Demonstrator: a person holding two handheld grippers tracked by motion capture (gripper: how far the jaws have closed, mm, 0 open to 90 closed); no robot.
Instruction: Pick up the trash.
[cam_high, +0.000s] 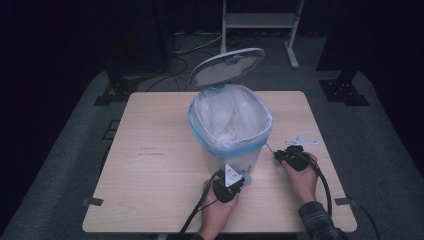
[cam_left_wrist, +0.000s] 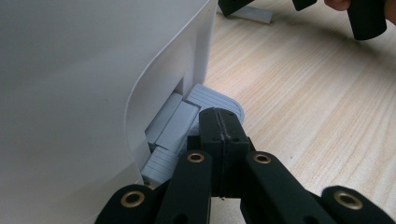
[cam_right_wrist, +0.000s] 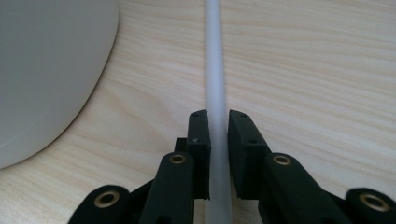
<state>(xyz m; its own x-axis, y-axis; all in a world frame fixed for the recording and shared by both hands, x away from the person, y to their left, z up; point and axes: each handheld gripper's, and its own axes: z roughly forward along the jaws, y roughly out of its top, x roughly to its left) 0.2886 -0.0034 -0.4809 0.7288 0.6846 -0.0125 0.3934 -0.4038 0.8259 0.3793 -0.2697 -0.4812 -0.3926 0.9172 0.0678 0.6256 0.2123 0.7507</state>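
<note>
— Bin (cam_high: 232, 150) first: where does it stand?
— Mid-table (cam_high: 150, 175), a white pedal bin with a blue-edged liner (cam_high: 220, 142) folded over its rim. Its lid (cam_high: 227, 67) is tipped up at the back.
— And the left gripper (cam_high: 229, 187)?
— It sits at the foot of the bin, on the person's side. In the left gripper view its jaws are pressed flat together with nothing between them, and their tips rest on the grey ribbed pedal (cam_left_wrist: 219, 100) that sticks out from the slot in the bin's base.
— So it is clenched, not grasping?
— Clenched on itself, yes. The tips bear on the pedal's top; they do not pinch it.
— Right gripper (cam_high: 292, 157)?
— On the table to the right of the bin, near it but apart from it. In the right gripper view a thin white rod (cam_right_wrist: 215, 70) lies on the wood and runs straight away between the two jaws.
— Is the rod gripped?
— The jaws sit tight at both sides of it, so the rod is grasped. The bin's white wall curves past at the left of that view, clear of the rod.
— Anything else on the table?
— A small pale piece (cam_high: 302, 141) lies just beyond the right gripper; what it is I cannot tell.
</note>
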